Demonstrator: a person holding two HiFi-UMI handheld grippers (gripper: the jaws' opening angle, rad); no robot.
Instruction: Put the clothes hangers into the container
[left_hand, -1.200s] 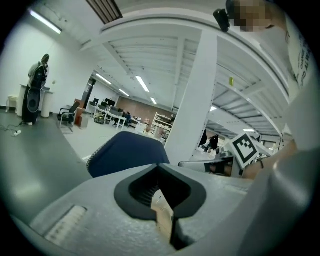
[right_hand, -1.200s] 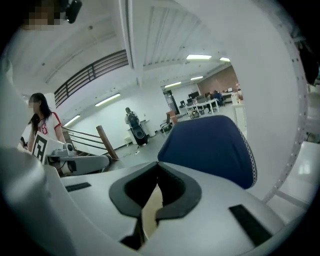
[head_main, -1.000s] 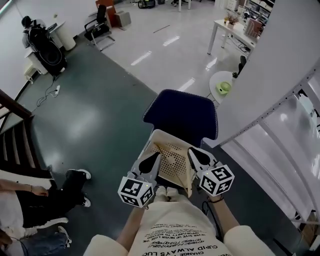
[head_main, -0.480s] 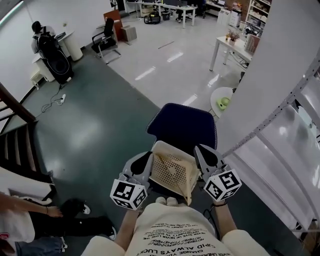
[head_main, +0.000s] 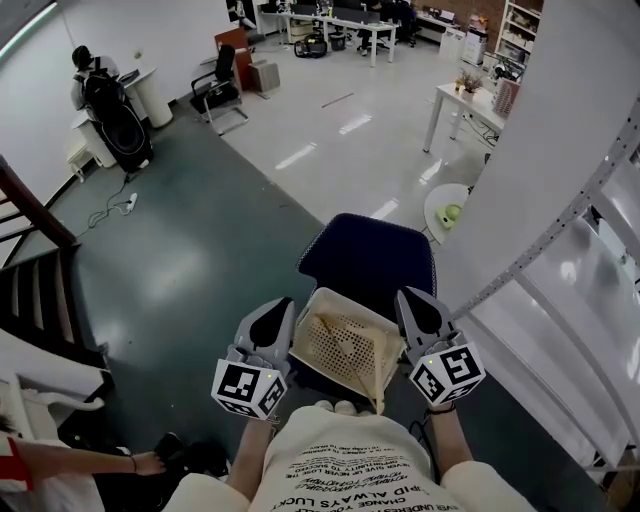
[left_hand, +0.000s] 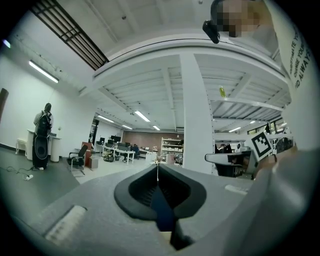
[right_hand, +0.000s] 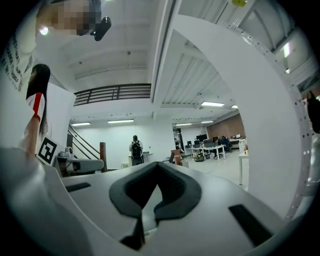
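A cream perforated container (head_main: 345, 352) rests on a dark blue chair seat (head_main: 370, 255) just in front of me. I cannot make out any clothes hangers. My left gripper (head_main: 284, 304) hovers at the container's left side and my right gripper (head_main: 408, 296) at its right side, both pointing forward. In the left gripper view the left gripper (left_hand: 157, 168) has its jaws together with nothing between them. The right gripper (right_hand: 157, 165) in its own view is likewise shut and empty, looking out over the office.
A white pillar and curved white shelving (head_main: 560, 170) stand close on the right. Stairs (head_main: 30, 280) run along the left. A person (head_main: 90, 475) crouches at the lower left. A small round table (head_main: 447, 212) stands beyond the chair, with desks and an office chair (head_main: 215, 85) farther off.
Both grippers have drifted slightly apart and lower beside the container, the left one going left. The crouching person at the lower left has shifted down and partly out of view.
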